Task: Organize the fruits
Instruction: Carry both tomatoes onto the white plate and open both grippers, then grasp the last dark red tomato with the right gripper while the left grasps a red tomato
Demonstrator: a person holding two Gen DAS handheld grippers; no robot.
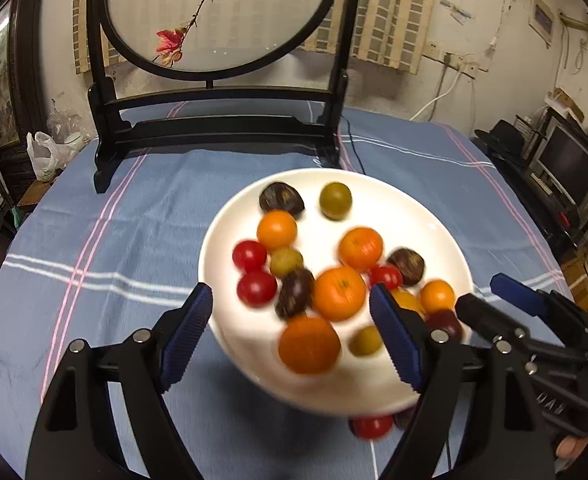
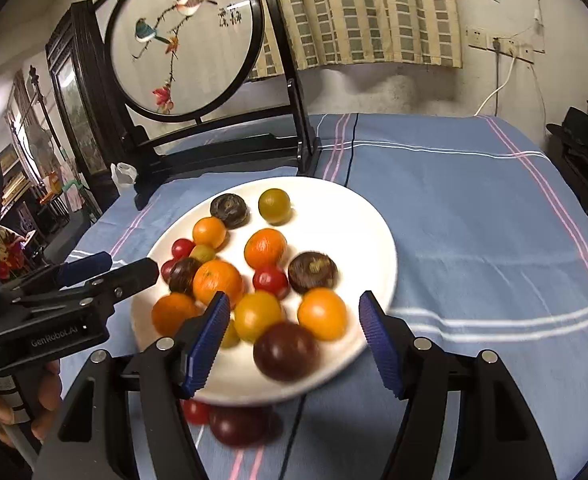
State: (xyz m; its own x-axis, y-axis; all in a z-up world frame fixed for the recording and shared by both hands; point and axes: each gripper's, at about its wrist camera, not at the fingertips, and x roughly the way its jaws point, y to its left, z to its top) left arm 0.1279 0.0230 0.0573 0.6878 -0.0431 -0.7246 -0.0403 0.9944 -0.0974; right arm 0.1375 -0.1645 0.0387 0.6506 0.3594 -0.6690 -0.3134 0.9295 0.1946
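A white plate lies on the blue cloth and carries several small fruits: oranges, red cherry tomatoes, green ones and dark brown ones. Its near part looks blurred. A red tomato and a dark fruit lie on the cloth at the near rim. My left gripper is open over the plate's near left part, its left pad beside the rim. My right gripper is open over the near right part, with fruits between its fingers, none gripped. Each gripper shows in the other's view.
A dark wooden stand with a round embroidered screen rises just behind the plate. A black cable runs over the blue striped tablecloth. A plastic bag lies off the table's left edge, a television to the right.
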